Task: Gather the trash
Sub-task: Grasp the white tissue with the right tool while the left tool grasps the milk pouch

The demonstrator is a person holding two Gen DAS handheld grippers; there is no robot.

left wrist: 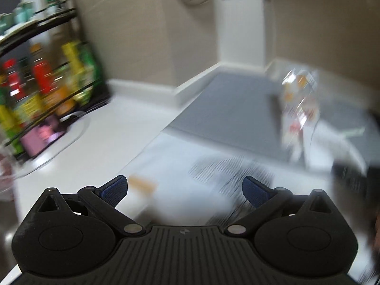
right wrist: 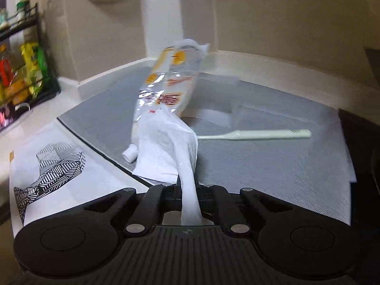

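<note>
Right gripper [right wrist: 187, 190] pinches white paper towel [right wrist: 166, 147], seemingly lifted.

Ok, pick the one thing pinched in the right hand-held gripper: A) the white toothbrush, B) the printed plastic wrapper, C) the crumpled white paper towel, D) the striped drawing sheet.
C: the right hand-held gripper has its jaws shut on a twisted tail of the paper towel; the toothbrush lies apart on the mat.

My left gripper [left wrist: 185, 190] points downward with its blue pads [left wrist: 114, 188] spread wide apart and nothing between them. My right gripper [right wrist: 188, 190] also tilts down, its jaws pinched together on a white paper towel [right wrist: 166, 147].
</note>
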